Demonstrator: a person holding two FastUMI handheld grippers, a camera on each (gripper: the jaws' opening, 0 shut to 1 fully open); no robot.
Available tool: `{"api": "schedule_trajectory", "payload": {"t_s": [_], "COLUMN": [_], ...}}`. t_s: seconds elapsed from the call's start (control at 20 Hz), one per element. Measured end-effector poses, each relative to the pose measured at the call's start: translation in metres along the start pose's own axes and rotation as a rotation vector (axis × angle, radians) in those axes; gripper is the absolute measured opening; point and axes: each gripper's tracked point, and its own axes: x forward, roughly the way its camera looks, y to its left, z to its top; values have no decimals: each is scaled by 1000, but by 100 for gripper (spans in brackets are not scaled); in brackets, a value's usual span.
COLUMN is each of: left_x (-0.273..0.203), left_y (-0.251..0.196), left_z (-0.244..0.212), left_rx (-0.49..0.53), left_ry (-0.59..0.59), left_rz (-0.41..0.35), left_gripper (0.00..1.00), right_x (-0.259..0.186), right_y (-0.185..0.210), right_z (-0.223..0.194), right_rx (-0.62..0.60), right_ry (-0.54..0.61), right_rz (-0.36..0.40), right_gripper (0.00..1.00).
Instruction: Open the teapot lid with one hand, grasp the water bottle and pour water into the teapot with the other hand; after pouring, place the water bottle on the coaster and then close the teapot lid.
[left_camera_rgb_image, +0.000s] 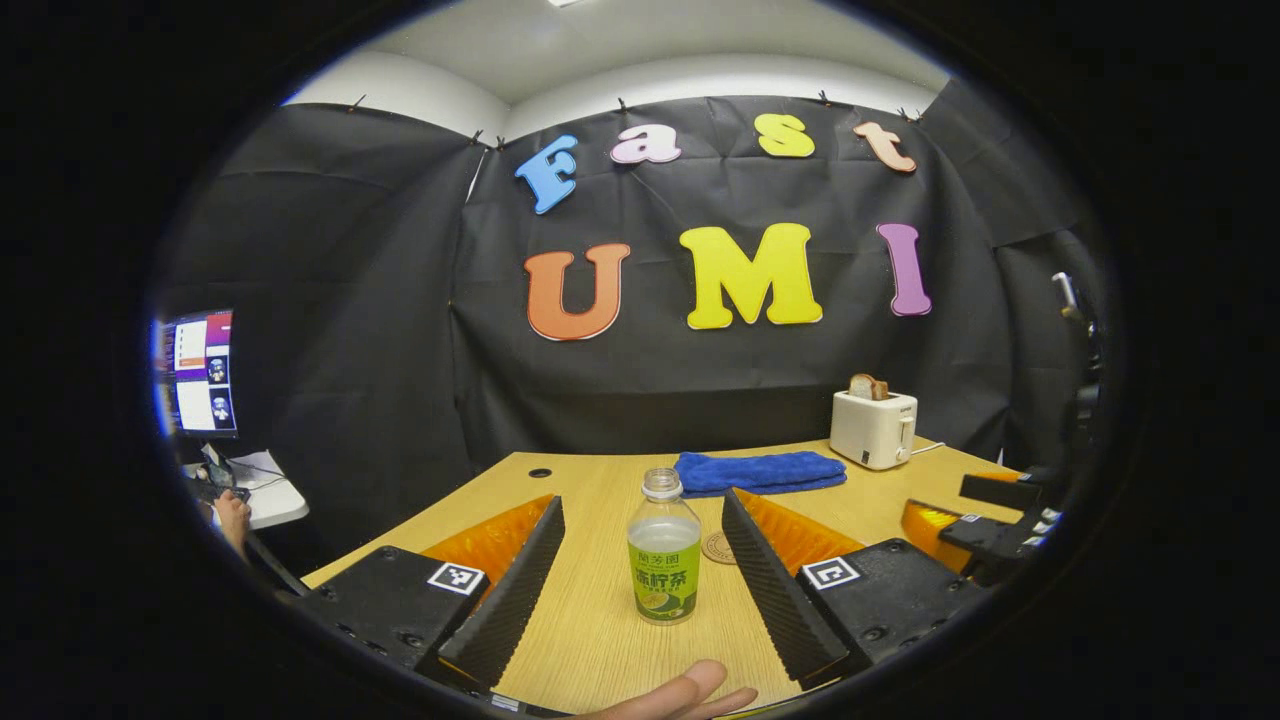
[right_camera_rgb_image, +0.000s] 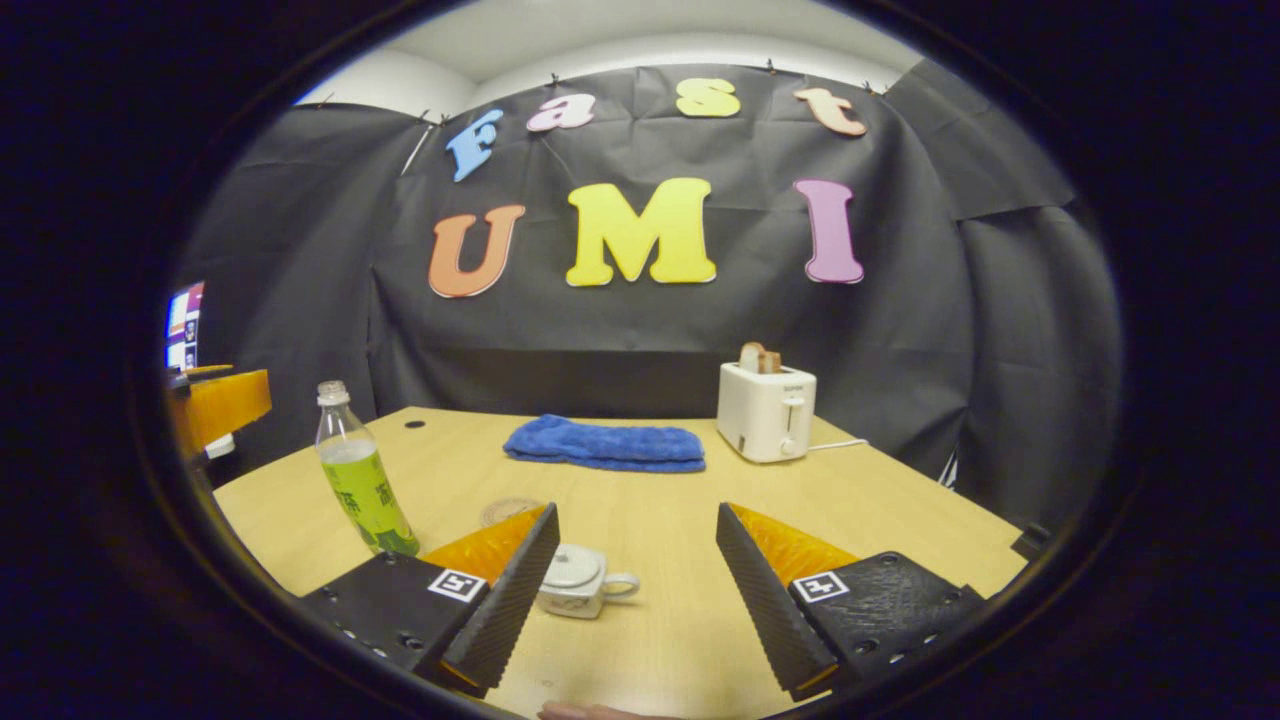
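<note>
A clear water bottle (left_camera_rgb_image: 664, 550) with a green label and no cap stands upright on the wooden table, straight ahead of my open left gripper (left_camera_rgb_image: 643, 520) and between its fingers' lines, untouched. A round coaster (left_camera_rgb_image: 718, 547) lies just right of the bottle. In the right gripper view the small white teapot (right_camera_rgb_image: 576, 581) sits with its lid on, handle pointing right, close to the left finger of my open right gripper (right_camera_rgb_image: 637, 525). The bottle (right_camera_rgb_image: 363, 476) stands at the left there, with the coaster (right_camera_rgb_image: 507, 511) behind the teapot. The other gripper (left_camera_rgb_image: 1000, 520) shows at the far right of the left gripper view.
A folded blue towel (left_camera_rgb_image: 759, 471) lies at the back of the table (left_camera_rgb_image: 590, 630), with a white toaster (left_camera_rgb_image: 873, 427) holding bread to its right. A monitor (left_camera_rgb_image: 200, 372) stands off the table at the left. Fingers of a hand (left_camera_rgb_image: 690, 695) show at the bottom edge.
</note>
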Motion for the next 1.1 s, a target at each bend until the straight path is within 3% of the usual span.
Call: {"api": "schedule_trajectory", "payload": {"t_s": [0.25,0.4,0.55,0.75,0.95,1.1], "left_x": [5,9,13,14,13,12], "left_y": [3,5,4,-1,-1,-1], "left_z": [-6,-13,-19,-21,-19,-19], "left_rx": [16,24,29,40,39,30], "left_ry": [15,27,45,48,45,46], "left_rz": [9,15,17,9,9,7], "left_gripper": [99,99,99,99,99,99], "right_x": [37,57,67,70,75,72], "right_y": [27,31,36,42,49,46], "right_z": [-15,-35,-42,-43,-46,-45], "right_rx": [-14,-39,-34,-59,-66,-27], "right_ry": [1,19,17,-10,17,28], "right_rz": [47,24,35,49,82,116], "right_gripper": [97,93,74,29,8,7]}}
